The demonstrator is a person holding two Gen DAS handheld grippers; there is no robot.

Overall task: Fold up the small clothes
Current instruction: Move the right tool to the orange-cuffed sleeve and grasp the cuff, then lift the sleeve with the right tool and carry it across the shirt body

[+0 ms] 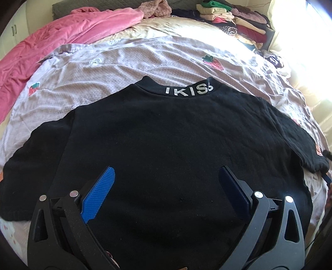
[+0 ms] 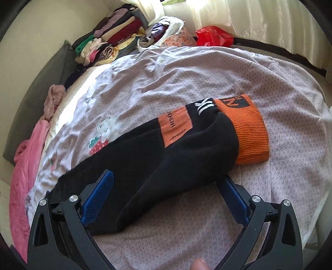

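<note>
A small black sweatshirt point(image 1: 166, 141) lies spread flat, back side up, on the bed, with white letters on its collar point(image 1: 187, 90) at the far end. My left gripper point(image 1: 166, 180) is open above the lower middle of the shirt, holding nothing. In the right wrist view, the shirt's right sleeve point(image 2: 166, 149) stretches away from me and ends in an orange ribbed cuff point(image 2: 249, 133), with an orange patch point(image 2: 176, 126) on it. My right gripper point(image 2: 166, 184) is open, its jaws either side of the sleeve near the shoulder, not closed on it.
The bed has a pale lilac sheet point(image 1: 145, 62) with strawberry prints. A pink blanket point(image 1: 51, 41) lies at the far left. Stacks of folded clothes point(image 1: 238, 18) sit at the head, also in the right wrist view point(image 2: 108, 43). A red bag point(image 2: 213, 36) lies by the curtain.
</note>
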